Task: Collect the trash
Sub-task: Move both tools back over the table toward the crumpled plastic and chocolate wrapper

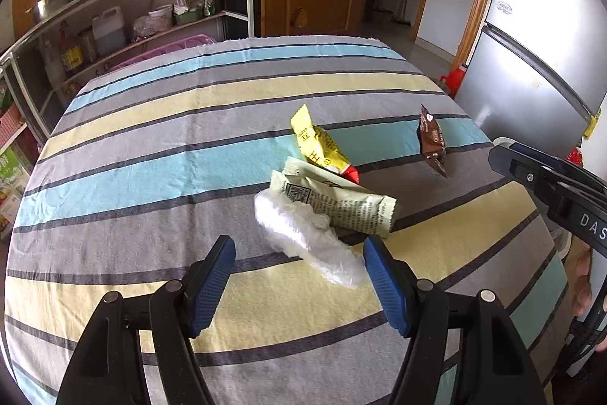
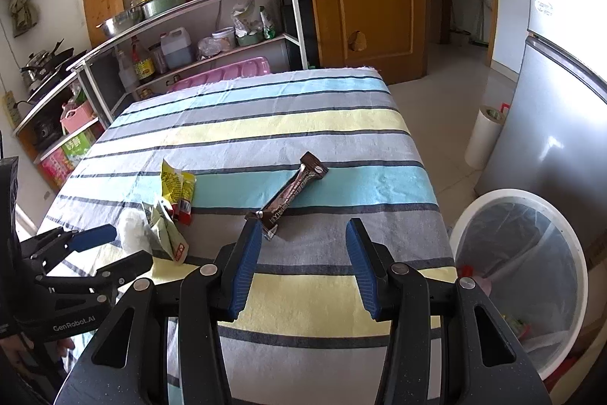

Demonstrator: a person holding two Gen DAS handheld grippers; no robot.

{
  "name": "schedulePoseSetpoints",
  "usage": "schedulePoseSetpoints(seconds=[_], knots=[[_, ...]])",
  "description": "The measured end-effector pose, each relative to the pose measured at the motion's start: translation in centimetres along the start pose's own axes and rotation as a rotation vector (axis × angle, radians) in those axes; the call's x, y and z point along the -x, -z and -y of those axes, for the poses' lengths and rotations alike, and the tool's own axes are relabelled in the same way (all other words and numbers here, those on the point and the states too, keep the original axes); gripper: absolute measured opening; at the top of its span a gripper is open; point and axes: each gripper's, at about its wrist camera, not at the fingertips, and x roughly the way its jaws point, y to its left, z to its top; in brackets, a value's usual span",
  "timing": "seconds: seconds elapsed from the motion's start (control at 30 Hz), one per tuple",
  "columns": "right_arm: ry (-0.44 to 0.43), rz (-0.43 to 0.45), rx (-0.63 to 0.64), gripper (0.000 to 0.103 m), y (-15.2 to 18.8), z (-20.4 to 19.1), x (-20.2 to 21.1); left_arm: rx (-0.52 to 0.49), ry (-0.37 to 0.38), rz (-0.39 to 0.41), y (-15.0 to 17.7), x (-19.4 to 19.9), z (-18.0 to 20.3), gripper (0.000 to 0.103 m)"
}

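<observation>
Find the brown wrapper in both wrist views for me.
Left wrist: brown wrapper sits right of centre, past the yellow wrapper, on the blue stripe.
Right wrist: brown wrapper lies centre, diagonal, just beyond the open right gripper.
Shared landmark: the yellow wrapper, to its left in both.

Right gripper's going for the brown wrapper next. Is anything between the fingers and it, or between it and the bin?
Nothing visible blocks either path. The brown wrapper lies alone on the striped cloth, just ahead of the open right gripper. The other trash sits well left of it. The white bin stands open on the floor beside the table's right edge.
</observation>
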Motion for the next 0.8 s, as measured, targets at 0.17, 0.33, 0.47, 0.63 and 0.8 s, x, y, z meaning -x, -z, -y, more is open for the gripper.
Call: schedulePoseSetpoints(seconds=[0.17, 0.33, 0.47, 0.63, 0.8], knots=[[-0.009, -0.017, -0.001, 0.048, -0.4, -0.5, -1.0, 0.024, -0.018, -0.024, 0.2, 0.0, -2.1, 0.070], [-0.007, -0.042, 0.002, 0.048, -1.4, -1.0, -2.3, 0.063, -0.031, -0.012, 0.0, 0.5, -3.8, 0.070], [0.004, -0.061, -0.010, 0.048, -2.2, -1.3, -3.8, 0.095, -0.009, -0.017, -0.3, 0.5, -4.5, 0.070], [0.042, -0.093, 0.001, 0.048, -2.7, -1.9, -5.6, 0.104, 0.018, -0.018, -0.7, 0.1, -4.6, 0.070], [0.072, -0.104, 0.004, 0.047, -3.1, -2.0, -6.4, 0.118, 0.011, -0.028, -0.7, -0.7, -4.9, 0.068]])
